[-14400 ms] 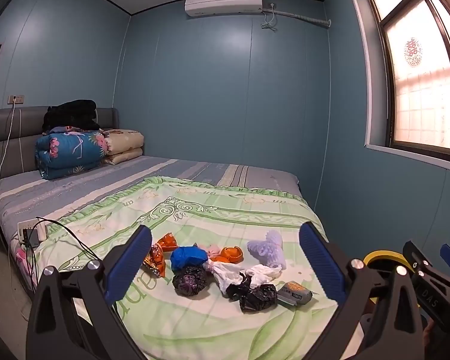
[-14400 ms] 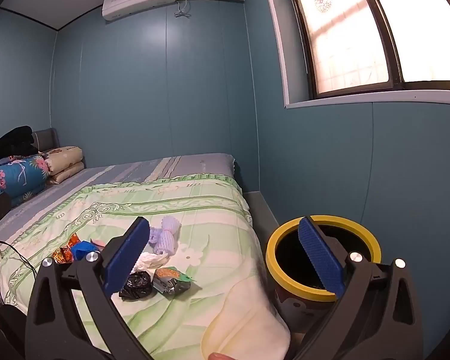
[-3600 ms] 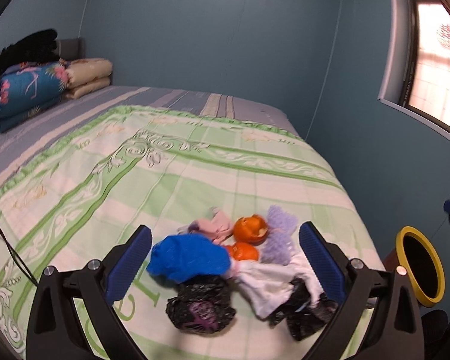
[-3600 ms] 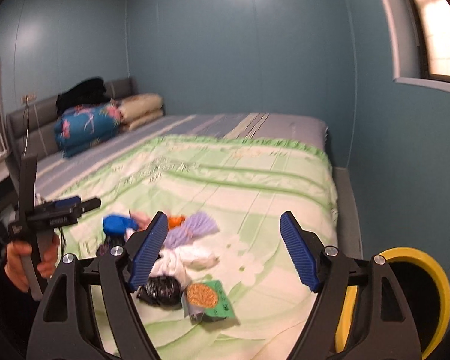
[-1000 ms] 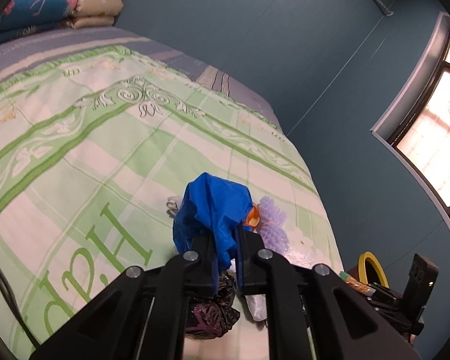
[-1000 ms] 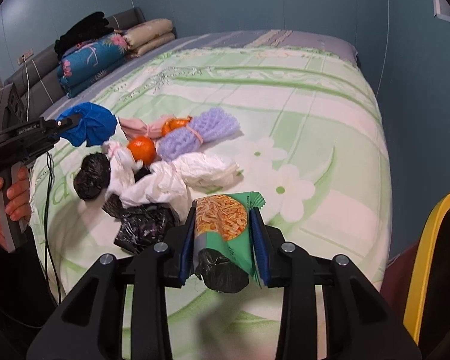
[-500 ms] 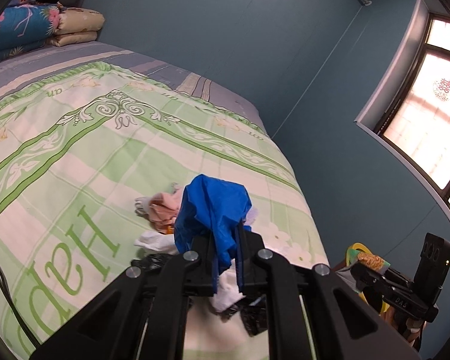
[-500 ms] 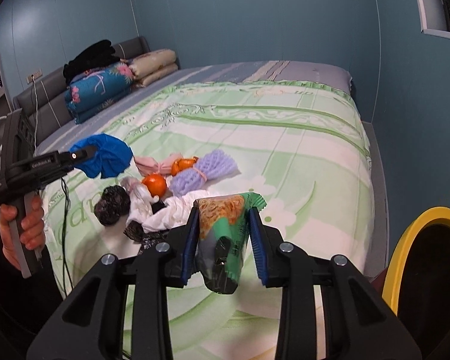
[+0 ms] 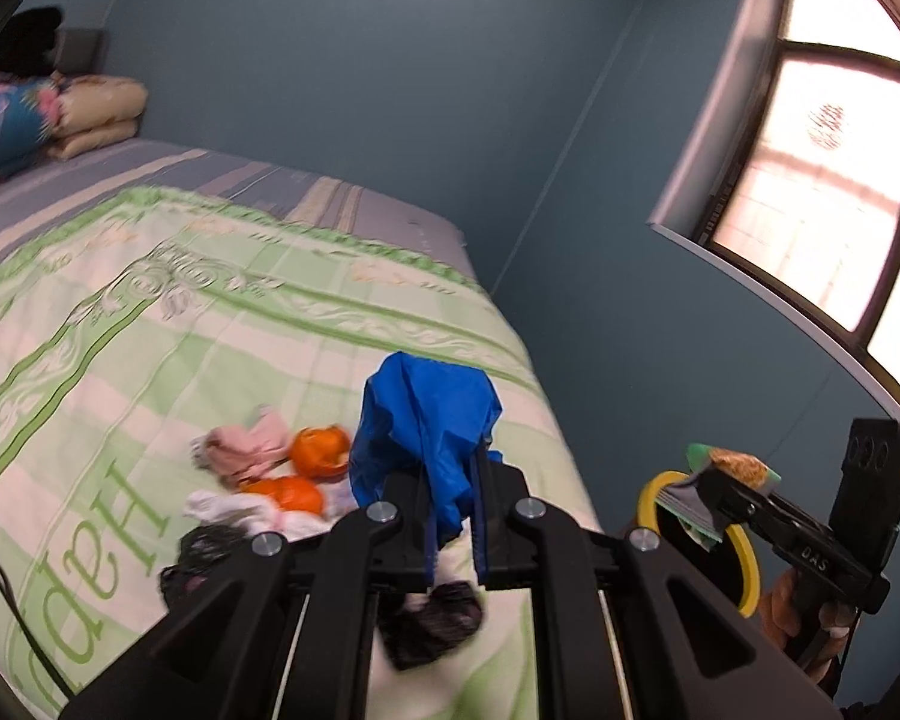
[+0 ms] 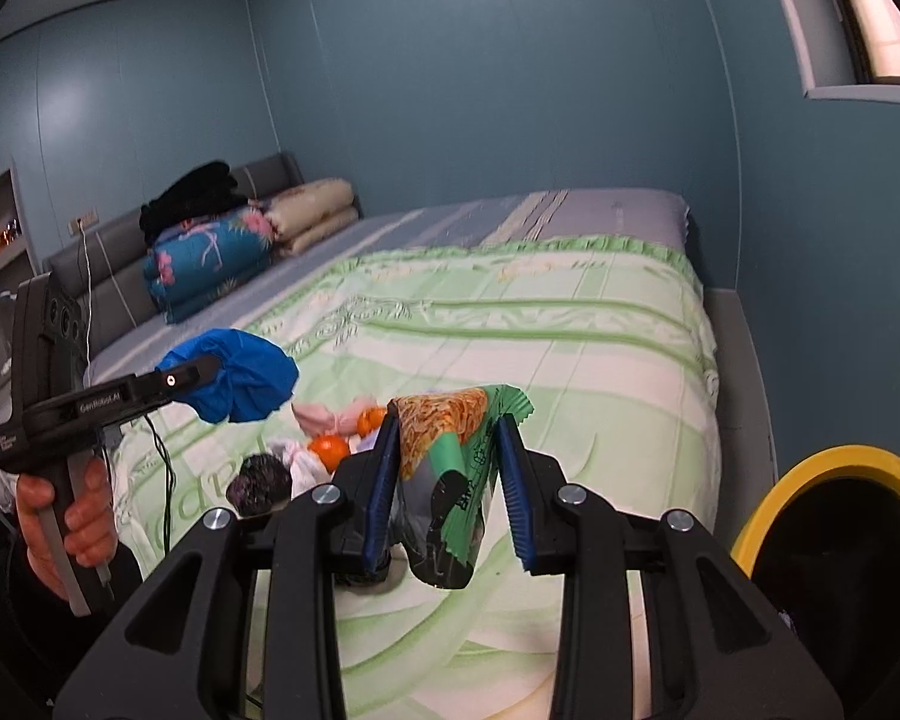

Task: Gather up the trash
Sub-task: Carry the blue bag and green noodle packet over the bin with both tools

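along the far left wall sits the grey headboard (image 10: pixel 120 240), with a folded blue floral quilt (image 10: pixel 210 267) and a beige one (image 10: pixel 312 210) stacked against it, and a dark bundle of clothing (image 10: pixel 189 198) on top. the bed (image 10: pixel 570 324) fills most of the room, covered in a green and cream blanket with scroll patterns; a striped grey sheet shows at the far end. blue walls close it in on all sides.

my left tool (image 9: pixel 453 531) is clamped tight on a crumpled blue bag (image 9: pixel 429 420), held up above the blanket. below it the rest of the trash lies in a loose pile near the bed's foot: a pink scrap (image 9: pixel 246 447), two orange peels (image 9: pixel 321 450), white tissue (image 9: pixel 228 507) and black bags (image 9: pixel 432 618), some touching.

my right tool (image 10: pixel 450 483) grips a green snack wrapper (image 10: pixel 456 468) between its blue pads, lifted clear of the bed. further right, just off the bed's edge, stands the yellow-rimmed bin (image 10: pixel 834 462), its dark mouth open. a narrow strip of floor runs between the bed's right side and the wall, and a window (image 9: pixel 834 180) sits high on that wall. the middle and far end of the blanket are bare.
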